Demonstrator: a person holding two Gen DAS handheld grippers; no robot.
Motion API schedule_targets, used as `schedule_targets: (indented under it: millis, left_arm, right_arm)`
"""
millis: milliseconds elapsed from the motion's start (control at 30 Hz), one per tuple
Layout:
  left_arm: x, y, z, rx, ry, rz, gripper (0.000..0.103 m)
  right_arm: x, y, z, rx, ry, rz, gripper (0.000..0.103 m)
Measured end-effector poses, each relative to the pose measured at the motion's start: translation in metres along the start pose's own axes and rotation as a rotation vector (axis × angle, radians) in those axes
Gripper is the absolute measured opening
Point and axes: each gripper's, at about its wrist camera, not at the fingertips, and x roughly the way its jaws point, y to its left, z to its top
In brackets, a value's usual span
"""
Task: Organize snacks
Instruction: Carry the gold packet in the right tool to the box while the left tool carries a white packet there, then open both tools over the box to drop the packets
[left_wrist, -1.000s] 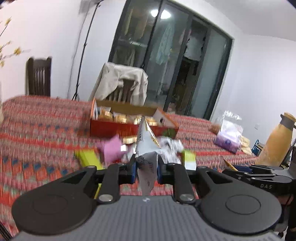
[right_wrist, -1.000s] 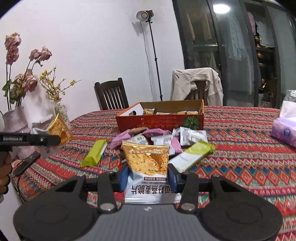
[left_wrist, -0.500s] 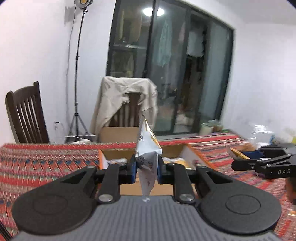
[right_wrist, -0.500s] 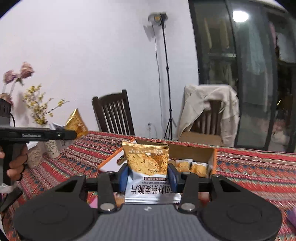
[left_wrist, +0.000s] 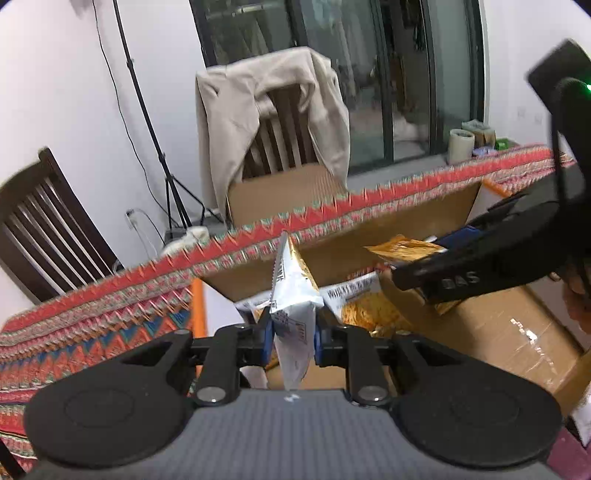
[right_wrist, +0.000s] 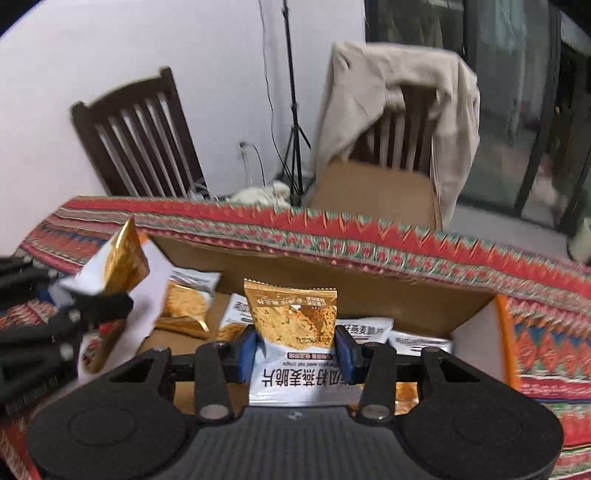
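Two gold-and-white snack packets are up over the open cardboard box (right_wrist: 369, 291), which sits near the worktop's (right_wrist: 546, 332) far edge and already holds several like packets (right_wrist: 184, 306). The right tongs (right_wrist: 293, 349) pinch one packet (right_wrist: 291, 321) flat by its side edges, face up, probably so it drops in level. The left tongs (left_wrist: 291, 338) pinch the other packet (left_wrist: 291, 295) edge-on through its middle, so it stands upright. Both hang over the box's inside, apparently ready for release there.

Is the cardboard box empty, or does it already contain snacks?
Not empty: several gold-and-white snack packets lie on the floor of the cardboard box.
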Motion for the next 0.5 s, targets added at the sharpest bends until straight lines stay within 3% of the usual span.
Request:
schedule_targets:
  millis: [67,133,167,300,500]
  left_arm:
    - [0.010,0.001,-0.003,-0.017,0.022,-0.022,0.025]
    - [0.016,0.007,-0.007,-0.050,0.042,-0.058,0.054]
    - [0.017,0.010,-0.007,-0.068,0.041,-0.063,0.058]
    - [0.014,0.024,-0.002,-0.127,0.057,-0.079,0.061]
    - [-0.017,0.034,0.013,-0.158,0.061,-0.063,0.061]
  right_arm:
    - [0.018,0.001,-0.003,0.015,0.026,-0.006,0.044]
    - [0.032,0.000,-0.006,0.035,0.053,-0.004,0.045]
    - [0.034,-0.002,-0.007,0.040,0.064,-0.001,0.046]
    - [0.025,-0.010,-0.005,0.082,0.045,0.055,0.061]
    - [-0.010,-0.014,0.002,0.062,0.008,0.047,0.063]
